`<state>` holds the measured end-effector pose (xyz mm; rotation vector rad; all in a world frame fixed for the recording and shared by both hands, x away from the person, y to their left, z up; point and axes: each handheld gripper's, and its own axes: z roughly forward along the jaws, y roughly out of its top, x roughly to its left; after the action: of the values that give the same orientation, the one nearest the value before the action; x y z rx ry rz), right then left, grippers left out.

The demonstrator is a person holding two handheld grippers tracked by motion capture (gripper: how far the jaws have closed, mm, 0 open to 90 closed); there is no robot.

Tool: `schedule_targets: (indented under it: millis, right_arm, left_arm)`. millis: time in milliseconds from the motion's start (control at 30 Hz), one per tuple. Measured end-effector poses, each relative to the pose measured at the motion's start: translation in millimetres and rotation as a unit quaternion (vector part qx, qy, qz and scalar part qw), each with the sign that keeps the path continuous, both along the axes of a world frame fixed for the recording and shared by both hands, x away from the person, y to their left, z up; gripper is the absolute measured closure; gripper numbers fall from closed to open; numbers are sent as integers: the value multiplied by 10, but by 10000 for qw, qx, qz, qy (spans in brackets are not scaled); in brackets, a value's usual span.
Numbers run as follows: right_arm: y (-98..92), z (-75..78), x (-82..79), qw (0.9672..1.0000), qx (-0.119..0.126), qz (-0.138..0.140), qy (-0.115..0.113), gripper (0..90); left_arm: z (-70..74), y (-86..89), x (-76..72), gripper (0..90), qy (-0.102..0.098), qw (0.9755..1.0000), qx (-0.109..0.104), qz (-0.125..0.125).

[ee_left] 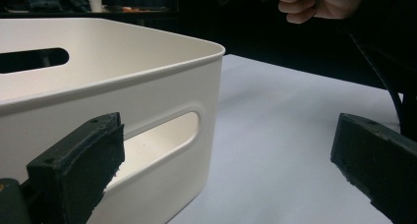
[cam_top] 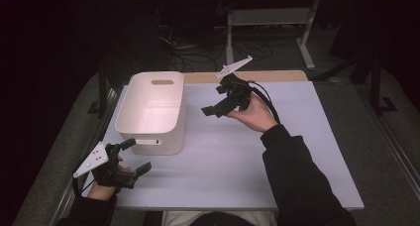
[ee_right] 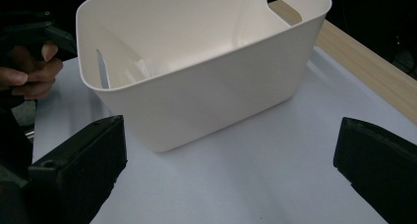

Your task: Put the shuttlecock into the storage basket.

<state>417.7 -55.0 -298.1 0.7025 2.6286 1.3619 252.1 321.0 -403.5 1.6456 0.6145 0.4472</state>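
A white plastic bin with slot handles stands on the left part of the table, and its inside looks empty. My left gripper is open at the table's near left corner, just in front of the bin's near wall, with nothing between its jaws. My right gripper is held up in the air to the right of the bin, tilted down toward it. It is open and holds nothing. The bin's side wall lies ahead of it.
The table carries a pale sheet with a wooden strip along its far edge. A metal frame and cables sit on the dark floor beyond. The other hand shows above the bin's corner.
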Motion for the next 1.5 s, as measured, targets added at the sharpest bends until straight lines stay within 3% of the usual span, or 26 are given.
schedule_targets:
  millis: [767, 1133, 1500]
  right_arm:
    - [-262, -151, -85, 9998, 96, -170, -4, 0]
    - [-562, -306, -192, 9991, 204, -370, 8, 0]
    - [-704, -412, -258, 9987, 215, -465, 35, 0]
  left_arm:
    - [0, 1, 3, 0, -1, 10000, 4, 4]
    - [0, -2, 2, 0, -11, 10000, 16, 5]
    - [0, -3, 3, 0, -10, 10000, 17, 9]
